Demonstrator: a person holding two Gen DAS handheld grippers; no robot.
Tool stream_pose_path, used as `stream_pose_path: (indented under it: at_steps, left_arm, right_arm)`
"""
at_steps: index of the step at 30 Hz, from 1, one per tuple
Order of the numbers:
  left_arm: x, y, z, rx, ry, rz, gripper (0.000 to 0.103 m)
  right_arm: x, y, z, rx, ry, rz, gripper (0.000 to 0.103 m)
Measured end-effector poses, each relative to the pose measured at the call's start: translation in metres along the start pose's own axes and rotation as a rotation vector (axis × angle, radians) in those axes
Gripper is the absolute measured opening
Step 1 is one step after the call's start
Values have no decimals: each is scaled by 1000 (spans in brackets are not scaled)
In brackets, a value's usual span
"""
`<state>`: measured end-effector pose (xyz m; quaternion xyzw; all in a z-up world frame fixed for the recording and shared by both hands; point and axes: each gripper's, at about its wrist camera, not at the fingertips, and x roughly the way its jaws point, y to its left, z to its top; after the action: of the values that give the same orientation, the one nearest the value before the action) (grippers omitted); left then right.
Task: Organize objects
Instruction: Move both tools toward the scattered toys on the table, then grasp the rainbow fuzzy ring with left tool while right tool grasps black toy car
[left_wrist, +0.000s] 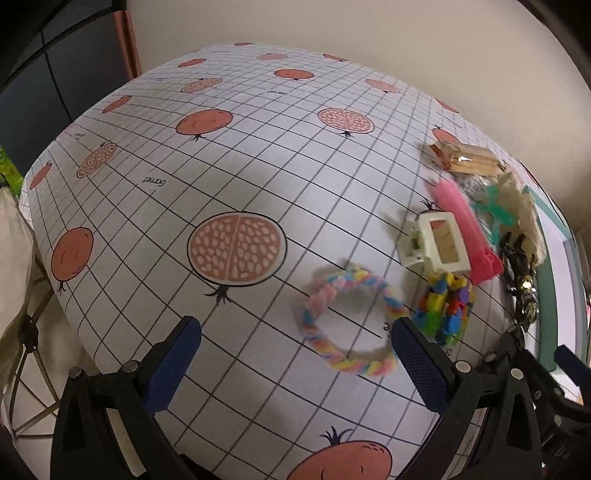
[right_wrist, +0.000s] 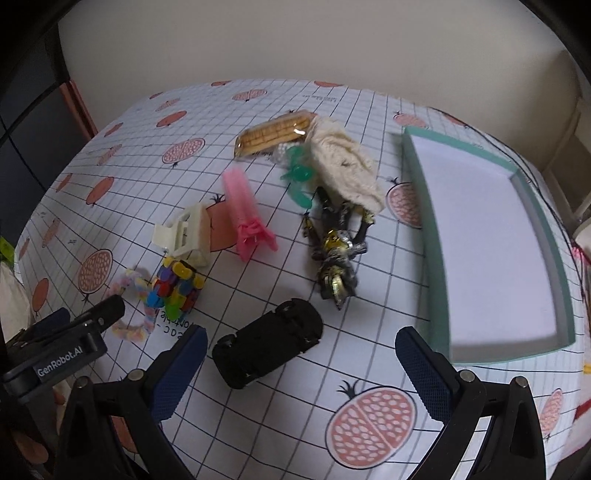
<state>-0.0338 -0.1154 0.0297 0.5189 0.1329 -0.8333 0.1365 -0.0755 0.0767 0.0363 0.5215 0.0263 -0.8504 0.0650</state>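
My left gripper (left_wrist: 295, 350) is open just above the cloth, with a pastel braided ring (left_wrist: 347, 319) lying between its fingers, nearer the right one. Beside the ring lie a colourful block bracelet (left_wrist: 445, 310), a cream claw clip (left_wrist: 436, 243) and a pink clip (left_wrist: 467, 232). My right gripper (right_wrist: 301, 363) is open over a black toy car (right_wrist: 267, 347), which lies on the cloth slightly left of centre between its fingers. Farther back are a black-and-gold robot figure (right_wrist: 336, 251), a cream knitted piece (right_wrist: 343, 166), a green clip (right_wrist: 299, 181) and a biscuit pack (right_wrist: 273, 134).
A shallow teal box (right_wrist: 421, 210) with a white inside stands at the right of the table. The pomegranate-print cloth (left_wrist: 229, 162) covers the table, with bare cloth to the left. The wall rises behind the far edge. A wire basket (left_wrist: 29, 373) stands off the table's left side.
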Motion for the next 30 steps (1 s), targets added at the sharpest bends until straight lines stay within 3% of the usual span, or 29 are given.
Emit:
stream_pose_path:
  at_steps: [10, 22, 27, 30]
  left_arm:
    - [11, 3, 4, -16, 12, 34, 90]
    - [20, -1, 4, -8, 20, 98, 88]
    - [20, -1, 3, -9, 12, 105, 87]
    - [18, -1, 4, -15, 3, 99, 79]
  right_arm:
    - [18, 7, 0, 6, 38, 16, 103]
    - [28, 0, 2, 36, 64, 18, 103]
    - [31, -3, 3, 51, 72, 16, 96]
    - [31, -1, 2, 53, 72, 11, 91]
